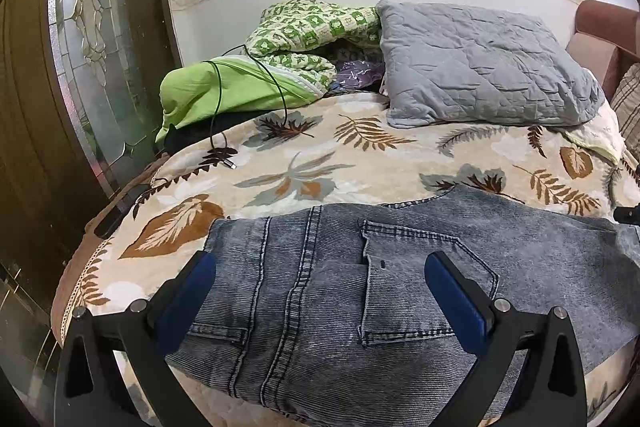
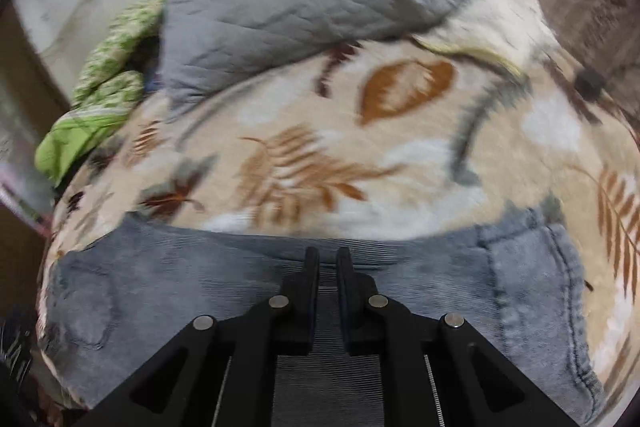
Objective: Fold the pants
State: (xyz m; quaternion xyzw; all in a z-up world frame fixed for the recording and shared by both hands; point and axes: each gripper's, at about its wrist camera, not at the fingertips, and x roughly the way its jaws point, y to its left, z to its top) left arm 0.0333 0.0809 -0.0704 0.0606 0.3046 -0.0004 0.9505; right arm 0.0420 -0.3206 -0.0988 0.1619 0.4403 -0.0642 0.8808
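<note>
Grey-blue jeans [image 1: 360, 291] lie flat on the leaf-print bedspread [image 1: 320, 155], back pocket and seat seam up. My left gripper [image 1: 320, 267] hovers over the seat of the jeans with its blue-padded jaws wide open and nothing between them. In the blurred right wrist view the jeans [image 2: 180, 283] stretch across the near bed, with a stitched edge at the right. My right gripper [image 2: 328, 259] sits over the jeans, its black jaws nearly together with a narrow gap; whether cloth is pinched is not visible.
A grey quilted pillow [image 1: 480, 67] and a green patterned blanket [image 1: 280, 47] lie at the head of the bed. A dark charging cable [image 1: 224, 131] trails onto the bedspread. A wooden door with a glass panel [image 1: 88, 47] stands at the left, beside the bed edge.
</note>
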